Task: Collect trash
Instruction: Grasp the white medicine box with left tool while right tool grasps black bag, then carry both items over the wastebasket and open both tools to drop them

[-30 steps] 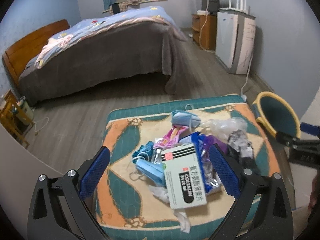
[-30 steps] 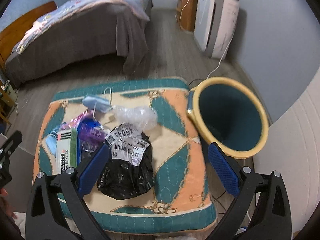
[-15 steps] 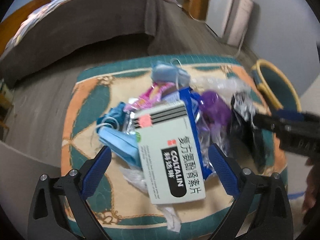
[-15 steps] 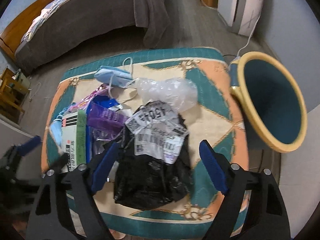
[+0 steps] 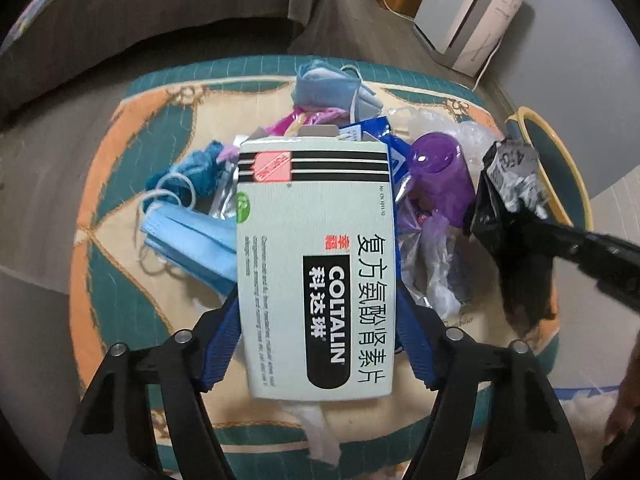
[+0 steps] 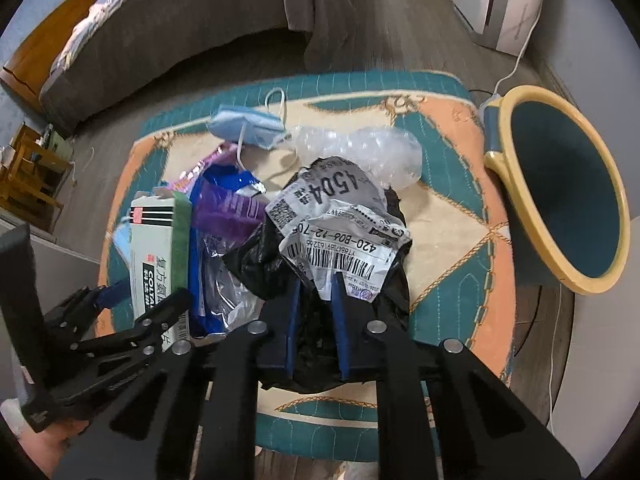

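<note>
My left gripper is shut on a white Coltalin medicine box, its blue pads against both long sides; the box also shows in the right wrist view. My right gripper is shut on a black plastic mailing bag with a white shipping label, which appears at the right of the left wrist view. Both lie in a trash pile on a patterned cushion. A yellow-rimmed teal bin stands to the right.
The pile also holds blue face masks, a purple wrapper, a blue packet, clear bubble wrap and white tissue. A bed stands behind, a white appliance at the back right.
Both grippers moved down and forward onto the pile and closed: the left on the medicine box, the right on the black bag.
</note>
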Action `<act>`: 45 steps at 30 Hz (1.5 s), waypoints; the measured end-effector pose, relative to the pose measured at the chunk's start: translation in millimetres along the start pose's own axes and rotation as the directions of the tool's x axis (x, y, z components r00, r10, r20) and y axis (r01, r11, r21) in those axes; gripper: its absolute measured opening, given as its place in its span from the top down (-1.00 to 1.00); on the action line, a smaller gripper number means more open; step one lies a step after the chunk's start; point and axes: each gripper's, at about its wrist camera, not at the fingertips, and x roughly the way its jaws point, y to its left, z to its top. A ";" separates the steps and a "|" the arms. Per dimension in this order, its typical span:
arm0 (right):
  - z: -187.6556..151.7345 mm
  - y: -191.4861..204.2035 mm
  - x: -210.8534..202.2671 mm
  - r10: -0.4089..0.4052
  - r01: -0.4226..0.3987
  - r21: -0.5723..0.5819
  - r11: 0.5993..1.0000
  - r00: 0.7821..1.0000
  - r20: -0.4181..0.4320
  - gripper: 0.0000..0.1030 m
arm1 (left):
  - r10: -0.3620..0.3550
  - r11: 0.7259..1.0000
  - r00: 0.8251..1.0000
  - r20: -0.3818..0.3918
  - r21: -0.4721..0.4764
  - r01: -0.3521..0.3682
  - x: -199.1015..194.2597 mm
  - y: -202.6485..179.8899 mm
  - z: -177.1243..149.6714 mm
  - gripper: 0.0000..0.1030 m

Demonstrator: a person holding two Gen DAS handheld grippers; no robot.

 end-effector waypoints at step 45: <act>59.7 -234.8 -112.2 -0.157 0.070 0.310 0.948 0.951 0.265 0.74 | -0.090 0.906 0.951 0.296 0.421 -0.046 -65.0 -222.3 91.7 -0.39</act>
